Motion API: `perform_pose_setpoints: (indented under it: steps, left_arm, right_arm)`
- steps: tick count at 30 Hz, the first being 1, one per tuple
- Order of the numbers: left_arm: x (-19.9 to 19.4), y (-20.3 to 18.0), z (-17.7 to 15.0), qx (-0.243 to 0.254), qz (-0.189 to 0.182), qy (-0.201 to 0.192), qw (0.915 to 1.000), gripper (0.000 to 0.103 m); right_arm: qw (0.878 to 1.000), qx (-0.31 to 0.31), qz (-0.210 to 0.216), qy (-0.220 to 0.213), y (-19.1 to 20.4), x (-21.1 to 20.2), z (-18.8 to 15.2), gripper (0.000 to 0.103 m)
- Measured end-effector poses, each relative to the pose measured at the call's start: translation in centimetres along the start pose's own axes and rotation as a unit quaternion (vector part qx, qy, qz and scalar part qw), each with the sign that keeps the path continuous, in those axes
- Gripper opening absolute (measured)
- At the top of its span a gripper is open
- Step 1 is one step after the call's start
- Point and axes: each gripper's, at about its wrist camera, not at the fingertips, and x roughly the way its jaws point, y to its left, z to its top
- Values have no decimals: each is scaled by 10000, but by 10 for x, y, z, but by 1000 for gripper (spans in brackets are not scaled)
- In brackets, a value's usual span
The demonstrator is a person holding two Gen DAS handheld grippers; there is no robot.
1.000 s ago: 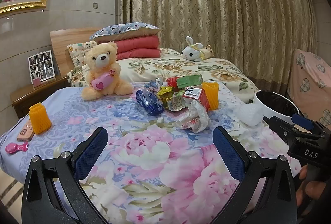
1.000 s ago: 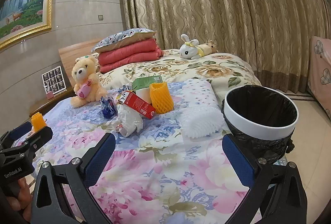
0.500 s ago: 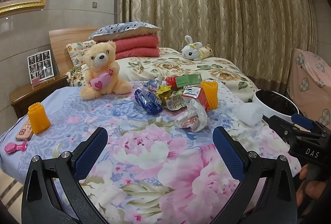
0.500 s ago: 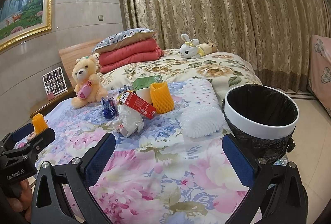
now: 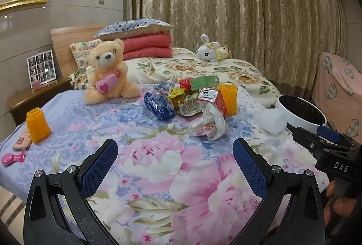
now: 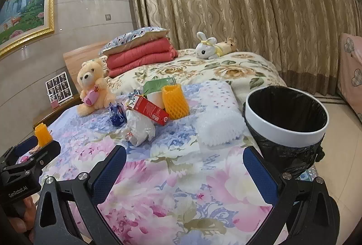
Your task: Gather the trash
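Here, from the left wrist, we see our left claw [image 5: 175, 152] wide open, holding nothing and touching nothing. The trash pile [image 5: 194, 95] lies straight ahead of it on the bed [image 5: 158, 165], with flowery cover between. The nearest piece is the crumpled white bag [image 5: 210, 125], ahead and a little to the right. The bin [image 5: 302, 112] stands far off to the right, past the bed's edge. Our right claw [image 5: 316, 138] pokes in from that side, so we think it is nearer the bin.

Now, from the right wrist, we see our right claw [image 6: 184, 157] also wide open and empty. The white bag [image 6: 140, 129] lies ahead and to the left. The white foam pad [image 6: 220, 129] lies just ahead, a bit right, its long side running across us. The bin [image 6: 287, 129] sits close on the right. The red box [image 6: 150, 110] leans across the pile, behind the bag.
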Motion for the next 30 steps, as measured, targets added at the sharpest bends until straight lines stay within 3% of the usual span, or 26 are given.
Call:
perform_pose_setpoints:
  steps: [10,24,27,30]
  left_arm:
    - [35,-7,7,-24,-332,415,9986,103]
    - [110,-30,25,84,-383,1105,9931,103]
    - [125,-33,30,58,-387,1220,9918,103]
    - [139,-37,33,60,-428,1353,9899,96]
  right_arm:
    - [9994,136,-86,315,-24,21,15,103]
    - [9938,384,-59,1038,-57,84,31,101]
    - [9921,435,42,1175,-60,93,33,89]
    - [9898,511,80,1327,-64,101,32,66]
